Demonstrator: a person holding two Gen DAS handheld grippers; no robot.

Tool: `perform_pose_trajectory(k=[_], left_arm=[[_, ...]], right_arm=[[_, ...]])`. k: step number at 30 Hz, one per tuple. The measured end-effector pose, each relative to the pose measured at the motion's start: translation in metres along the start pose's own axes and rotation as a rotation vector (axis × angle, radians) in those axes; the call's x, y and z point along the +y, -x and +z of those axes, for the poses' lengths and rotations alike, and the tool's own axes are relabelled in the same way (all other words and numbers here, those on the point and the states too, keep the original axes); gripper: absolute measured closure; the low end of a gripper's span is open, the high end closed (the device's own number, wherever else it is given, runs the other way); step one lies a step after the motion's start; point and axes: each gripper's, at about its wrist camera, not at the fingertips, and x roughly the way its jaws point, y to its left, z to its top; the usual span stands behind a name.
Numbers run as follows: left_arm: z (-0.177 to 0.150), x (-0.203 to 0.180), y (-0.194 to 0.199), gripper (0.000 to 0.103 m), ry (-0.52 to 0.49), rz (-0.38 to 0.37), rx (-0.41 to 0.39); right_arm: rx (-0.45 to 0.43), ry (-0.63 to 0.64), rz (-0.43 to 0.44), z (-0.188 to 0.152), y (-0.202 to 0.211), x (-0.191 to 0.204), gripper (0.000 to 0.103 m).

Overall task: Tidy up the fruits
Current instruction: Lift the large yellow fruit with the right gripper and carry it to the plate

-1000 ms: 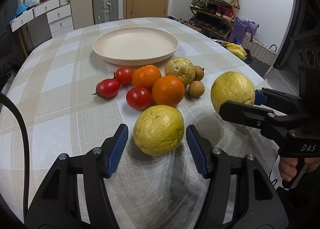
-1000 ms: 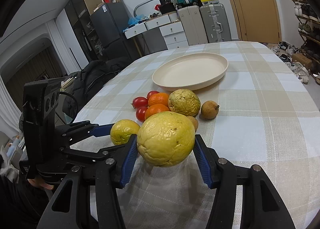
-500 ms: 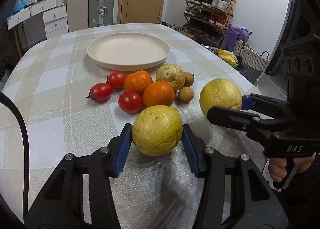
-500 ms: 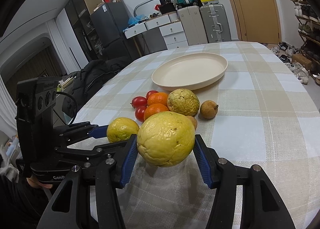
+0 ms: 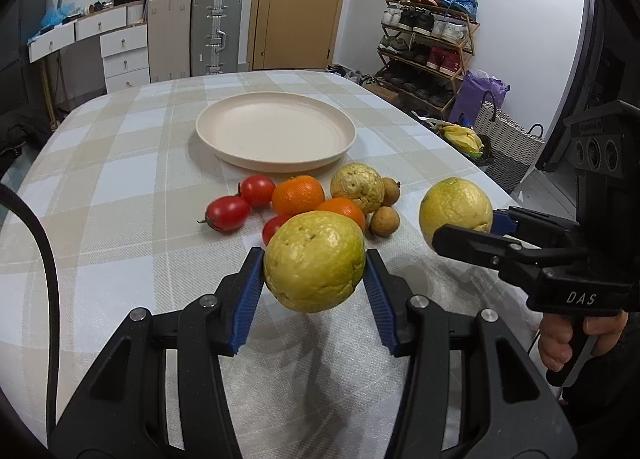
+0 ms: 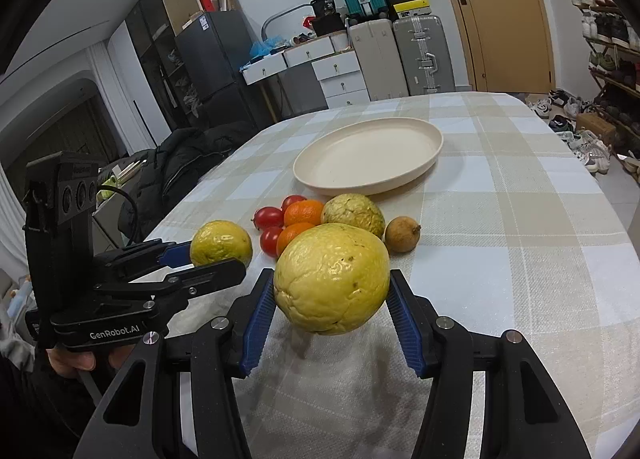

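Note:
My left gripper (image 5: 313,255) is shut on a big yellow-green fruit (image 5: 314,271), held just above the checked cloth with its shadow below. My right gripper (image 6: 330,277) is shut on a second such fruit (image 6: 332,287), also off the table. Each shows in the other view: right gripper (image 5: 468,227) with its fruit (image 5: 456,205), left gripper (image 6: 212,259) with its fruit (image 6: 220,241). Beyond lie three tomatoes (image 5: 227,213), two oranges (image 5: 298,195), a third yellow-green fruit (image 5: 357,187) and two small brown fruits (image 5: 385,220). An empty cream plate (image 5: 276,131) stands behind them.
The oval table's edge (image 5: 492,179) runs close on the right, with a wicker basket (image 5: 508,139) and a shoe rack (image 5: 428,47) beyond. A dark jacket (image 6: 192,163) lies off the left side. A hand (image 5: 560,339) grips the right tool's handle.
The left jaws closed onto the fruit that lay between them and lifted it off the cloth. The right gripper kept still with its fruit.

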Motion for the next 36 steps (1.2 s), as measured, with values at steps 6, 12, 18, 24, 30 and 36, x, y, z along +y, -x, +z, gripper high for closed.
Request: perform_pose_trajectory(k=[6, 12, 18, 24, 30, 36], left_arm=[[0.01, 0.002, 0.008, 0.056, 0.005, 0.011, -0.033], [0.018, 0.005, 0.01, 0.056, 0.017, 0.019, -0.05], [0.027, 0.006, 0.012, 0.056, 0.016, 0.042, -0.071], [0.04, 0.007, 0.01, 0.056, 0.016, 0.06, -0.078], [0.054, 0.013, 0.003, 0.056, 0.026, 0.07, -0.088], [0.066, 0.019, -0.009, 0.056, 0.037, 0.067, -0.084]], right_arm=[[-0.019, 0.011, -0.01, 0.008, 0.004, 0.002, 0.047], [-0.031, 0.008, -0.005, 0.016, 0.005, 0.001, 0.047], [-0.043, 0.007, -0.004, 0.024, 0.006, 0.0, 0.047], [-0.055, -0.003, 0.0, 0.035, 0.004, -0.006, 0.047], [-0.052, -0.017, -0.015, 0.046, 0.0, -0.015, 0.047], [-0.057, -0.023, -0.023, 0.059, -0.002, -0.023, 0.047]])
